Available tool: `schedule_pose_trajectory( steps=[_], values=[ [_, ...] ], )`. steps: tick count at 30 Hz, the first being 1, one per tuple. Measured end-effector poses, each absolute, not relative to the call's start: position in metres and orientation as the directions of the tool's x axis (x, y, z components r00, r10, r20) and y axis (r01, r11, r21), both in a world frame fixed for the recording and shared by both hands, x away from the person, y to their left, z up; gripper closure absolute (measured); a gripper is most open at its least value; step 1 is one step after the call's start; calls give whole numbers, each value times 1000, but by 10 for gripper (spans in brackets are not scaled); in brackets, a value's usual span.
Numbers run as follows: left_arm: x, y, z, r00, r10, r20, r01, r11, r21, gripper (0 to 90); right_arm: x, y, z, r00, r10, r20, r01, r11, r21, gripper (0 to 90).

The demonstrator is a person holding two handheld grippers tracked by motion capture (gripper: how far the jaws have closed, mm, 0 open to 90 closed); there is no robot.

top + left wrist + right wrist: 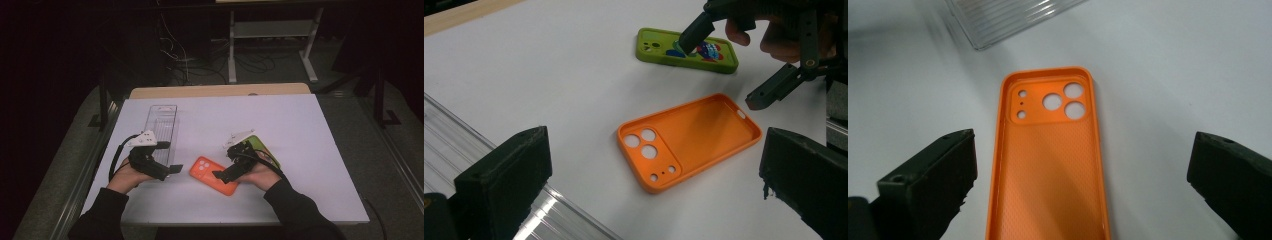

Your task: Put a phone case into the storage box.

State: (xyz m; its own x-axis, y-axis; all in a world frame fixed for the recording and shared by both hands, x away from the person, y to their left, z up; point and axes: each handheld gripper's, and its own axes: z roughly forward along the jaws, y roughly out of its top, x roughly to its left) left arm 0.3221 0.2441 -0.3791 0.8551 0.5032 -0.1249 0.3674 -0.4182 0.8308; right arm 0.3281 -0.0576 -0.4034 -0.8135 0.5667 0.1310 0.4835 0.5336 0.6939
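Two grippers, both spread wide and empty: our right gripper (223, 175) hovers at the orange phone case (1048, 160), lying hollow-side up mid-table; our left gripper (172, 170) waits beside it. Centring on its long edges should help.

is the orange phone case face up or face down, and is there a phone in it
The orange phone case lies flat on the table, hollow side up, and empty: its textured inner floor and raised rim show, and the white table shows through the camera cutouts.
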Motion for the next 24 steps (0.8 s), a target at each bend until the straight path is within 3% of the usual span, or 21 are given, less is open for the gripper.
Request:
schedule_pose_trajectory(
  steps=[24],
  values=[
    [322, 245, -379, 856, 505, -114, 360, -423, 831, 0, 325, -24, -435, -821, 560, 109, 492, 598, 633, 0]
  ],
)
